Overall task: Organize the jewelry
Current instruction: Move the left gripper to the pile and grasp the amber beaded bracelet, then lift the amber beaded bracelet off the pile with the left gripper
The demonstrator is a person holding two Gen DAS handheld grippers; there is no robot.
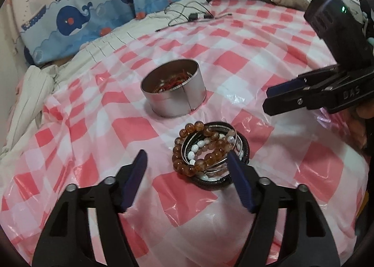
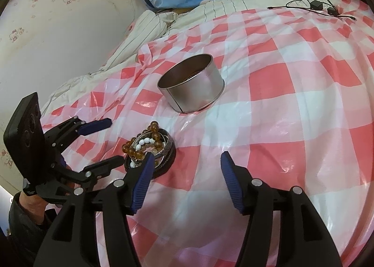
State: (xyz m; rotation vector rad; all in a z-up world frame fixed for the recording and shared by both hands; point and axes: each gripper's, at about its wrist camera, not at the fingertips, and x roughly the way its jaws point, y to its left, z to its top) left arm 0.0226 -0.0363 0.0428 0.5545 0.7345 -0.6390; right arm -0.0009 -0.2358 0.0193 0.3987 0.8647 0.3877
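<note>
Round tin point(image 1: 174, 94) holds red-corded jewelry; bracelets point(image 1: 210, 152) lie beside it.

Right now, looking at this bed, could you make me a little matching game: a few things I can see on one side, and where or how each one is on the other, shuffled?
Things:
1. round tin
2. pile of bracelets
3. black cables
4. whale pillow

Descriptions:
A. at the far end of the checked sheet
B. propped beyond the sheet, blue
C. upright, open on top, red strands inside
D. stacked nearest the gripper tips

Pairs: 1-C, 2-D, 3-A, 4-B
</note>
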